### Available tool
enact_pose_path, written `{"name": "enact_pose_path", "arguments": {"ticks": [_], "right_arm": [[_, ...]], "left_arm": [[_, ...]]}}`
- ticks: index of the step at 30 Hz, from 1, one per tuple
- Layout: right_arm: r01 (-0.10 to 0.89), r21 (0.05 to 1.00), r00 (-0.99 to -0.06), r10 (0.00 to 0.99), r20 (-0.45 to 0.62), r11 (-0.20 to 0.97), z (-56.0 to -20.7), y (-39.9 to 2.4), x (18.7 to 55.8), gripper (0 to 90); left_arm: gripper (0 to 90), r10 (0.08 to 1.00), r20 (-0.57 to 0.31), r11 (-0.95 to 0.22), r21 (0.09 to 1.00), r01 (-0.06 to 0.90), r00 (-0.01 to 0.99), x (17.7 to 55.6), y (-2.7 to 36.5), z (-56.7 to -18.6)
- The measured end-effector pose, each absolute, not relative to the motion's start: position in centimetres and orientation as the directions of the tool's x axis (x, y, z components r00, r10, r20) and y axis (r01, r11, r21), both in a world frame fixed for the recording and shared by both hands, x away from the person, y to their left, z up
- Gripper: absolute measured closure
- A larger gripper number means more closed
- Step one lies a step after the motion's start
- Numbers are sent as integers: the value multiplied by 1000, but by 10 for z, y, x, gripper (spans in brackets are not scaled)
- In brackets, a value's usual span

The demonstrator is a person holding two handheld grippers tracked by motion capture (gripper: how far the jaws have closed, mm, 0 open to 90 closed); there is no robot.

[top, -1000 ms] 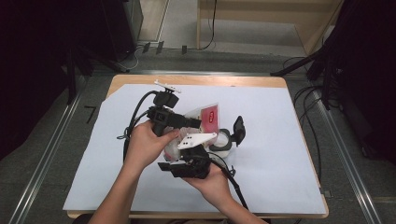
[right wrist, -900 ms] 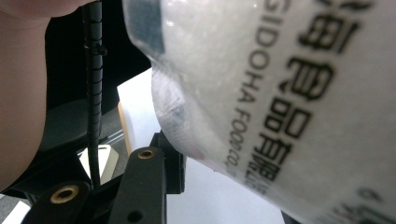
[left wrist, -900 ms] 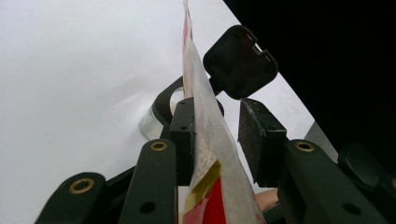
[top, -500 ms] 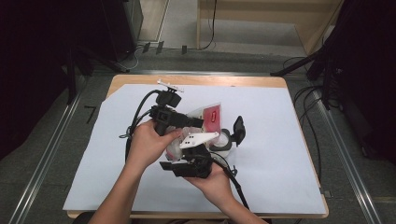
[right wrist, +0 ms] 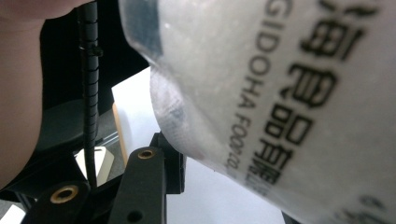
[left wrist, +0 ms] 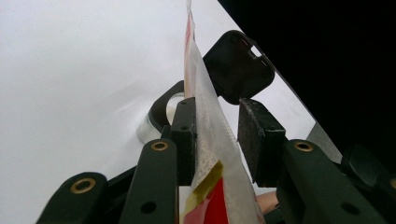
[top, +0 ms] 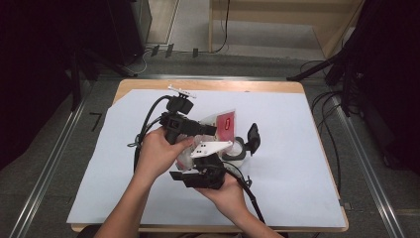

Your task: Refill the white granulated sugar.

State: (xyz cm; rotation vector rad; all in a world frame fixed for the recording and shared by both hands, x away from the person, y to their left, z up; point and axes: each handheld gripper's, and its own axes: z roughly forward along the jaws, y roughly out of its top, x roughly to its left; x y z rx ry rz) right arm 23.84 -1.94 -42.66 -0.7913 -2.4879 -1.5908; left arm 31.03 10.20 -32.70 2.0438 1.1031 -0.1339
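A translucent food packet with a red label is held up over the table between both grippers. In the left gripper view the packet stands edge-on between the jaws of my left gripper. It rests against the left pad, and a dark gap separates it from the right pad. My left gripper reaches in from the left at the packet's top. My right gripper comes from below; its view has the printed packet close up, pressed against the one pad that is visible.
A small clear round jar with its black flip lid open stands on the white sheet just beyond the grippers. The jar and lid lie past the left jaws. Cables trail from both grippers.
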Motion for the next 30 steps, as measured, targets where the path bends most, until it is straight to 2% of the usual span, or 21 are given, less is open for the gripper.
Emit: {"name": "enact_pose_path", "arguments": {"ticks": [30], "right_arm": [[470, 822, -862, 370, 347, 323, -425, -19, 236, 636]], "left_arm": [[686, 659, -440, -303, 587, 750, 611, 310, 103, -326]]}}
